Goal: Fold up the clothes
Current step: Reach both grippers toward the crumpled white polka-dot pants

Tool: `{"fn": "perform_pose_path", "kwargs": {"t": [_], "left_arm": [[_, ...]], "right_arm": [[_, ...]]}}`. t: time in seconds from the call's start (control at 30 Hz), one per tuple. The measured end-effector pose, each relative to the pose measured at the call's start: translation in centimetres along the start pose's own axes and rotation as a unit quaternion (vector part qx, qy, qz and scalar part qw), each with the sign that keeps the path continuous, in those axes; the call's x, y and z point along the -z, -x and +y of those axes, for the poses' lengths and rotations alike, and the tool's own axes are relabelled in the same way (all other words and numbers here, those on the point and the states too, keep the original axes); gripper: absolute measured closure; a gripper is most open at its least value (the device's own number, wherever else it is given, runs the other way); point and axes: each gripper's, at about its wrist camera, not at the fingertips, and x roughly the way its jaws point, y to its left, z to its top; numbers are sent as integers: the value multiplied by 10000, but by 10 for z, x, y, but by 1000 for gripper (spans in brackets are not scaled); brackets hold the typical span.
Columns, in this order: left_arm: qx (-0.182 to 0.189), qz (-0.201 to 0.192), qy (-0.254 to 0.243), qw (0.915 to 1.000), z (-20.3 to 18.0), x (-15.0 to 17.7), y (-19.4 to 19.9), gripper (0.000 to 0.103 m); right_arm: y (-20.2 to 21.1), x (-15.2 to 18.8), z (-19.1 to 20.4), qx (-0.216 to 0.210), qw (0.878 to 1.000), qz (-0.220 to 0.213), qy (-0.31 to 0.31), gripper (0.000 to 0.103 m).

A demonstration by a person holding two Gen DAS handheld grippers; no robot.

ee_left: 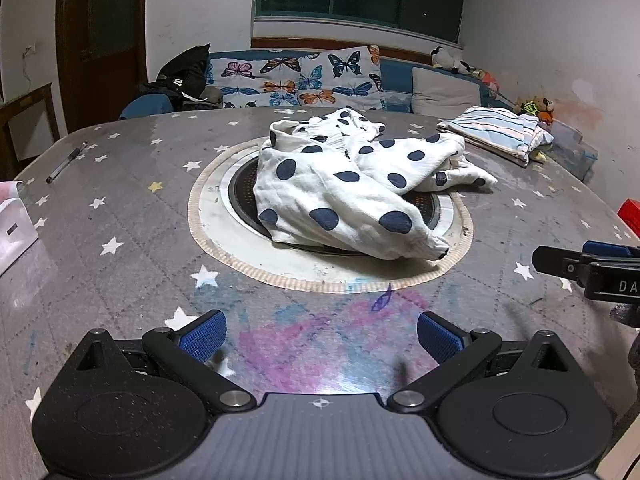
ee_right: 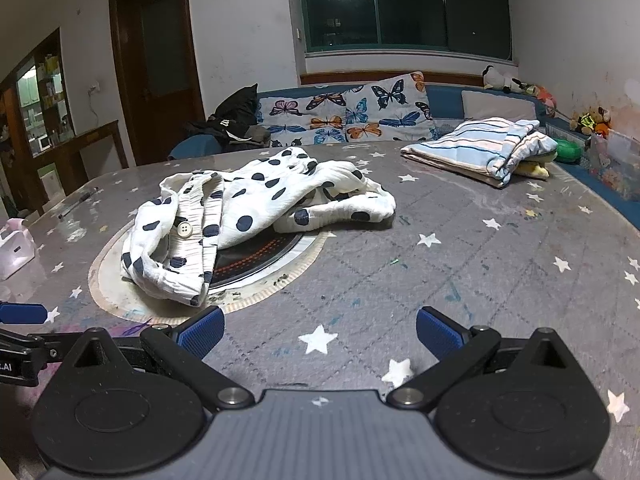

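A crumpled white garment with dark blue dots (ee_left: 352, 184) lies heaped over the round burner inset in the middle of the star-patterned table (ee_left: 120, 208); it also shows in the right wrist view (ee_right: 248, 208), with a white button facing up. My left gripper (ee_left: 320, 336) is open and empty, low over the near table edge, short of the garment. My right gripper (ee_right: 320, 332) is open and empty, to the right of the garment's near end. The right gripper also shows at the right edge of the left wrist view (ee_left: 588, 268).
A folded striped cloth (ee_right: 480, 148) lies at the table's far right. A pen (ee_left: 66, 162) and a white box (ee_left: 12, 224) sit at the left edge. A red object (ee_left: 630, 216) sits at the right edge. A sofa with butterfly cushions (ee_left: 304, 80) stands behind the table.
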Motion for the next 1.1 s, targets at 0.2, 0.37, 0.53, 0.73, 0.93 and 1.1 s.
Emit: {"fn": "perform_pose_path", "kwargs": {"t": [0.2, 0.37, 0.53, 0.73, 0.93, 1.1], "left_arm": [[37, -32, 28, 10000, -4, -4, 3, 0], [135, -8, 64, 9999, -10, -18, -3, 0], [208, 1, 131, 9997, -20, -38, -12, 0], [176, 149, 364, 9991, -33, -61, -35, 1], [-49, 397, 627, 9972, -30, -69, -59, 28], [10, 548, 701, 9960, -16, -66, -66, 66]], "right_arm": [[3, 1, -5, -22, 10000, -36, -1, 0], [2, 0, -5, -8, 10000, -27, -83, 0], [2, 0, -13, 18, 9997, -33, -231, 0], [1, -2, -18, 49, 9996, -47, -270, 0], [0, -5, -22, 61, 9996, -48, -259, 0], [-3, -9, -24, 27, 9998, -47, -212, 0]]}}
